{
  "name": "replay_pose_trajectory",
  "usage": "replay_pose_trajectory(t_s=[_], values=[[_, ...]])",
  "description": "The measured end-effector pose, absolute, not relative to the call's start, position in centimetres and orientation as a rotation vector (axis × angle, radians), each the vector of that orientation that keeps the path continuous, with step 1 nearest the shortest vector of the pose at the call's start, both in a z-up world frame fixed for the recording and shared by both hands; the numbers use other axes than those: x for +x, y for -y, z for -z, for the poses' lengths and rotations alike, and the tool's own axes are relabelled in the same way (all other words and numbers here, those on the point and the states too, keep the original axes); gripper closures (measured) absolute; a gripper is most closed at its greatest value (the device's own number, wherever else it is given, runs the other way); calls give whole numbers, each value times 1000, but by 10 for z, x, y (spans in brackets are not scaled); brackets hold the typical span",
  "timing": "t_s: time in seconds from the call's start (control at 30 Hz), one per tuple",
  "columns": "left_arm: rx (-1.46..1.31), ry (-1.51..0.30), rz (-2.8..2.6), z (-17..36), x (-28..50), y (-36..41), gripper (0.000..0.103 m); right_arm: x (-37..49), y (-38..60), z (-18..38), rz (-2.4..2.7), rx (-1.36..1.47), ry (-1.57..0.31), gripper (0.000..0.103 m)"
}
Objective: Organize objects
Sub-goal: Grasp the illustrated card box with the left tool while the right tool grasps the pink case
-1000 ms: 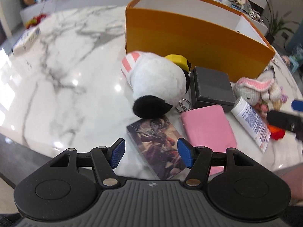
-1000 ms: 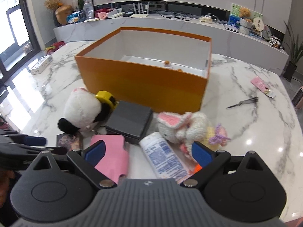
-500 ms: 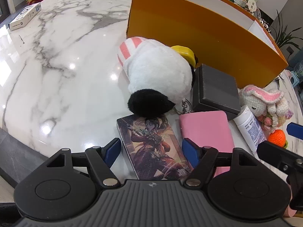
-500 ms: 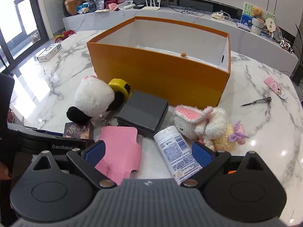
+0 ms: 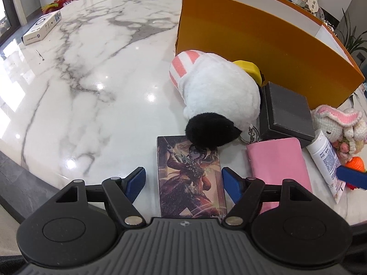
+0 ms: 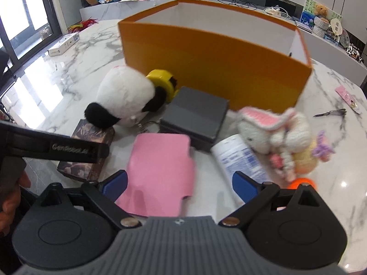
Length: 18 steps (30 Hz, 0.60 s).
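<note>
Left tool [image 5: 183, 180] jaws just widened, released, now straddling picture card box [image 5: 190, 176] flat on tabletop [image 5: 91, 80], not pinched. Right tool [image 6: 180, 183] released, dropped closer over pink case [image 6: 160, 171]. Orange box [image 6: 215, 68] behind; both pickups look imminent.

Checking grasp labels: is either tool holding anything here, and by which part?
Nothing is held. The left tool stands open astride the picture box; the right tool is open above the pink case.

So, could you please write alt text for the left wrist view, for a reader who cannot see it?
The left tongs stand open on either side of an illustrated card box lying flat on a white marble table. Behind it lie a panda plush, a dark grey box, a pink pouch and an orange box.
</note>
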<state>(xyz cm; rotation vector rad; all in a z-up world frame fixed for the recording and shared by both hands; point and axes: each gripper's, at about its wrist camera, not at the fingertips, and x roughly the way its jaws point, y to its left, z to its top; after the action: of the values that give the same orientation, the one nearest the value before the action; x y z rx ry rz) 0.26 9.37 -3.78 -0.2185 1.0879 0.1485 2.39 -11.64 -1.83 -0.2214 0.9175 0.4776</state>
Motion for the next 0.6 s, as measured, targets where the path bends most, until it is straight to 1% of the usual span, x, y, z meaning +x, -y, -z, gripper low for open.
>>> replay_pose_trajectory(t_s=[0.3, 0.4, 0.6], values=[[-188, -1084, -178, 39, 6, -96, 18, 21, 97, 43, -453, -239, -916, 7], [-185, -1083, -180, 40, 6, -96, 18, 21, 93, 50, -447, -230, -920, 11], [-157, -1075, -189, 41, 4, -92, 18, 22, 91, 54, -420, -208, -889, 12]])
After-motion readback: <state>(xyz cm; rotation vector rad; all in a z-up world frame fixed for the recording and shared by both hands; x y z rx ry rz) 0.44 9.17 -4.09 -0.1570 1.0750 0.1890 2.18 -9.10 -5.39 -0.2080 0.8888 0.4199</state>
